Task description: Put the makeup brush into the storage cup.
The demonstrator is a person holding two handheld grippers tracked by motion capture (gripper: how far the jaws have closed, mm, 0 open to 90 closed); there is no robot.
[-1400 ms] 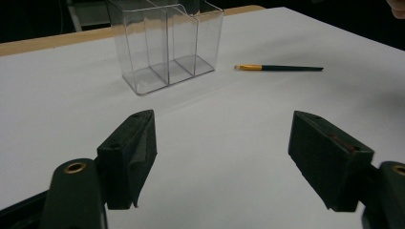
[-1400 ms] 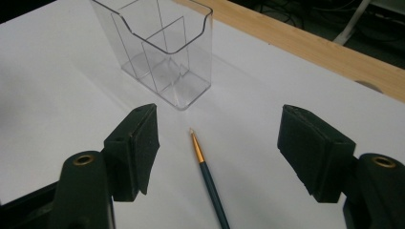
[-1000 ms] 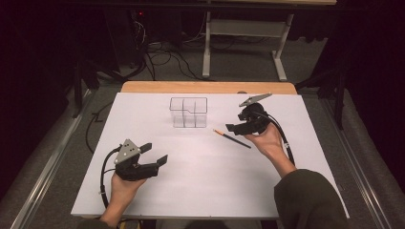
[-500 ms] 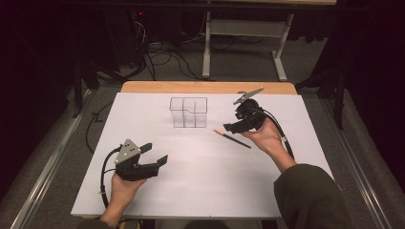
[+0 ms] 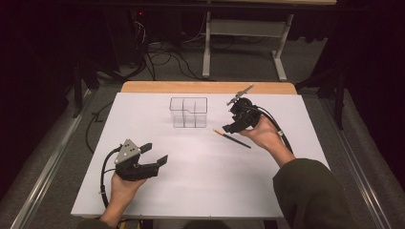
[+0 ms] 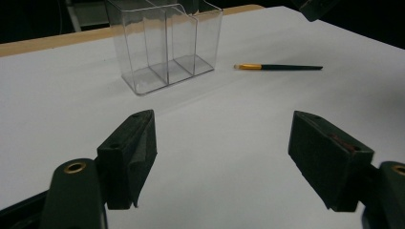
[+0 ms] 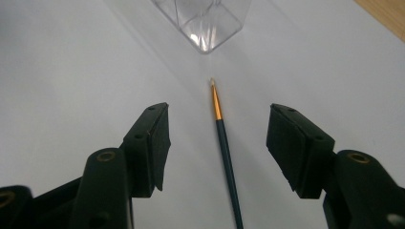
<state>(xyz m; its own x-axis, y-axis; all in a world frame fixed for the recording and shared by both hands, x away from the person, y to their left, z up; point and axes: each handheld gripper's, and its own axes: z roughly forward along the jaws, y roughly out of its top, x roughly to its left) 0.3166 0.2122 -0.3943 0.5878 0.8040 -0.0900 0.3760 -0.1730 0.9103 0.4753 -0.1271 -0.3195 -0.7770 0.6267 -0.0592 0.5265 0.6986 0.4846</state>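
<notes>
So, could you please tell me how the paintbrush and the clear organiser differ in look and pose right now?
The paintbrush is thin, dark and opaque with a gold ferrule; the clear organiser is a see-through box split into compartments. The paintbrush lies flat on the table, while the organiser stands upright. The paintbrush sits between the open jaws of the right claw, untouched; the organiser stands just beyond its tip. Both rest on the white tabletop.

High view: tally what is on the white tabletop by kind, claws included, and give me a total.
Clear three-compartment organiser: 1
Paintbrush, dark handle with gold ferrule: 1
Hand-held claws: 2, the left claw and the right claw, both open
Total: 4
</notes>
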